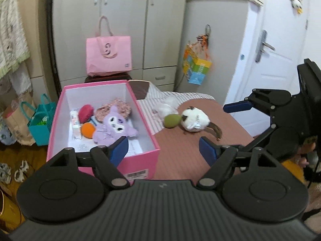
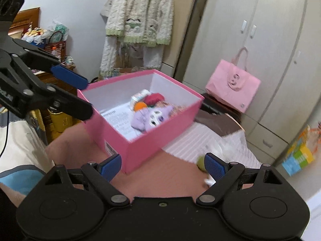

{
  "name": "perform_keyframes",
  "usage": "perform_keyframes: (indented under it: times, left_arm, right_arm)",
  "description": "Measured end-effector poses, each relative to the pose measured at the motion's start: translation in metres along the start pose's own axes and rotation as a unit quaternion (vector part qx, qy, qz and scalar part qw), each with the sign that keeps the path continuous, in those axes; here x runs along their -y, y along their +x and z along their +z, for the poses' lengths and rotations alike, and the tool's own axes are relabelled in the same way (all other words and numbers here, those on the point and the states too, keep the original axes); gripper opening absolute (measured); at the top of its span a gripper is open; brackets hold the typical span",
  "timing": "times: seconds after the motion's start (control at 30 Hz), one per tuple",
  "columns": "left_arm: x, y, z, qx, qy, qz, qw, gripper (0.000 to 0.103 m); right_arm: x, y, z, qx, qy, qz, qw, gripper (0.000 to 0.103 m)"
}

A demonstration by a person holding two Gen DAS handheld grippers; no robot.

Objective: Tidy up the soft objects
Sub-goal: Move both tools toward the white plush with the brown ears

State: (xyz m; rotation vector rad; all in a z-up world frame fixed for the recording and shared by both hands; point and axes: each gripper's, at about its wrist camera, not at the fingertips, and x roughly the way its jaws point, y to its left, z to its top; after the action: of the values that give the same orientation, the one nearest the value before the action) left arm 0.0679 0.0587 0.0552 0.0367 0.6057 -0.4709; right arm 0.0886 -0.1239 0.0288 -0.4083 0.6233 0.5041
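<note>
I am holding my left gripper (image 1: 163, 147) angled down over the near corner of the open pink cardboard box (image 1: 140, 161), jaws apart and empty. My right gripper (image 2: 163, 165) is hanging beside it, jaws wide, holding nothing. The purple plush toy (image 1: 114, 128) is lying inside the box. The box is sitting on a pinkish-brown bed (image 1: 180, 156). Only the left view is showing the white plush toy (image 1: 194, 120) and green ball (image 1: 170, 120) on the bed; only the right is showing a hanging cream fleece garment (image 2: 140, 20).

No wording can be read anywhere. The pink box (image 1: 138, 160) carries a white barcode label (image 1: 136, 174) on its near end, its print too small to make out. A printed paper sheet (image 2: 118, 118) lines the box floor, blurred. The pink tote bag (image 1: 108, 57) bears a cut-out figure, perhaps a "9", and a tiny illegible tag.
</note>
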Motion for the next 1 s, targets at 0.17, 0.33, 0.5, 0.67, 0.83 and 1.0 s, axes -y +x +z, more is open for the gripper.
perform_keyframes:
  times: [0.17,0.33,0.5,0.67,0.83,1.0]
  left_arm:
    - [0.023,0.018,0.001,-0.022,0.018,-0.018,0.9994,0.08]
    - [0.042,0.038,0.004,-0.04,0.028,-0.036,0.9981,0.083]
    - [0.064,0.07,0.016,-0.057,0.025,-0.051,0.9968,0.087]
    - [0.086,0.106,0.03,-0.055,0.035,-0.061,0.996,0.093]
    - [0.083,0.148,0.034,-0.066,-0.004,-0.067,0.9956,0.094]
    - [0.072,0.186,0.038,-0.075,-0.06,-0.075,0.9926,0.093]
  right_arm:
    - [0.036,-0.004,-0.028,-0.016,0.056,-0.005,0.998,0.092]
    - [0.058,-0.003,-0.051,-0.019,0.087,0.015,0.996,0.092]
    - [0.073,0.01,-0.068,-0.022,0.103,0.03,0.994,0.092]
    - [0.086,0.033,-0.082,-0.004,0.102,0.035,0.994,0.092]
    - [0.102,0.056,-0.094,0.013,0.099,0.028,0.995,0.092]
    - [0.118,0.082,-0.101,0.03,0.091,0.036,0.995,0.091]
